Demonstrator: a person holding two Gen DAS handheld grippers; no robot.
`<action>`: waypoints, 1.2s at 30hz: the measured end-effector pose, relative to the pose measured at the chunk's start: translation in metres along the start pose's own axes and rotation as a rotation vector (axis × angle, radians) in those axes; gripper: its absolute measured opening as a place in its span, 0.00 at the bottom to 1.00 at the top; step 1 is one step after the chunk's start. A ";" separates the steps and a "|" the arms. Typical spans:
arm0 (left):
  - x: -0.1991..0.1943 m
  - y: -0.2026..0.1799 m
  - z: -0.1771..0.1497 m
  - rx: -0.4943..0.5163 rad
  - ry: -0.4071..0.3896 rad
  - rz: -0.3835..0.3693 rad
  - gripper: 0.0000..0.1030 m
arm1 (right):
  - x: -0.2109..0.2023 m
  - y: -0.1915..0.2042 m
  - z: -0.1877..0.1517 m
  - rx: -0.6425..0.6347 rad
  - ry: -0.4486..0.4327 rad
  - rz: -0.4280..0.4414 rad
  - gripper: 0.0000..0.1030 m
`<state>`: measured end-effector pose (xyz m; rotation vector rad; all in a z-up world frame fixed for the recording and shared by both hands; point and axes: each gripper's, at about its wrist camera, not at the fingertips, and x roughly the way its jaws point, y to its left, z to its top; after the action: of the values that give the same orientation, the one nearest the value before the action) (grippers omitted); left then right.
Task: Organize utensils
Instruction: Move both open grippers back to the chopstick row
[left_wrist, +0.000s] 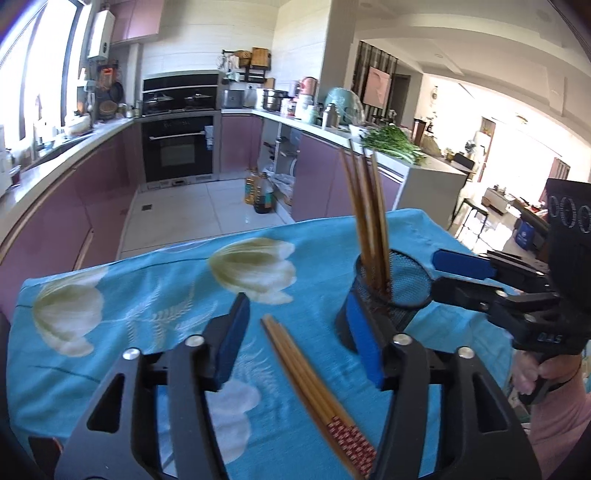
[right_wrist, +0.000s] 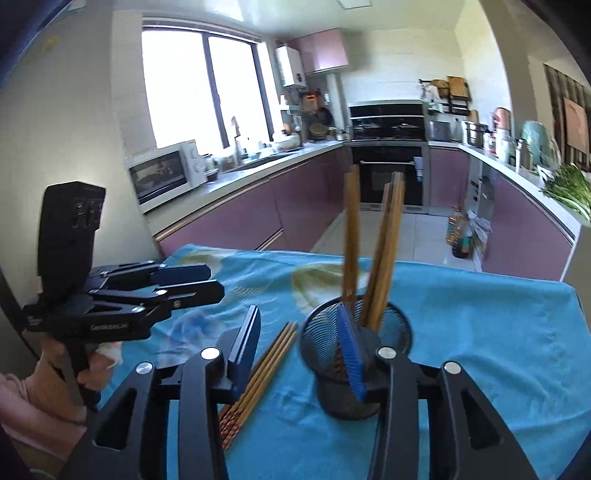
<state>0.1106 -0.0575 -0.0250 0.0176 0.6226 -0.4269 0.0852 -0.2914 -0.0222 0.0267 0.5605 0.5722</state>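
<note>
Chopsticks, a bundle of brown wooden ones (left_wrist: 314, 384), are lying flat on the blue flower-print cloth surface (left_wrist: 147, 314), between the left tool's (left_wrist: 299, 345) parted, empty pads. Just beyond, the black mesh cup (right_wrist: 354, 354) is standing upright, more brown chopsticks (right_wrist: 369, 251) leaning inside. The right tool (right_wrist: 299, 354) is gaping too, gripping nothing.

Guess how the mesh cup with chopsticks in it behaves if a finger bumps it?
The mesh cup is probably light: thin wire mesh, see-through. The tall chopsticks lean out well above its rim, so it looks top-heavy and apt to tip. On the blue cloth it may drag the cloth rather than slide.
</note>
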 end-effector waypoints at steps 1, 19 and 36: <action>-0.002 0.003 -0.005 0.002 0.000 0.017 0.56 | 0.003 0.005 -0.005 -0.005 0.019 0.013 0.45; 0.031 0.020 -0.078 -0.039 0.190 0.089 0.62 | 0.074 0.024 -0.068 0.055 0.282 0.012 0.46; 0.046 0.012 -0.085 -0.035 0.243 0.076 0.61 | 0.077 0.027 -0.077 0.029 0.316 -0.043 0.44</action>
<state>0.1007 -0.0522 -0.1217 0.0603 0.8661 -0.3428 0.0860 -0.2384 -0.1210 -0.0492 0.8745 0.5294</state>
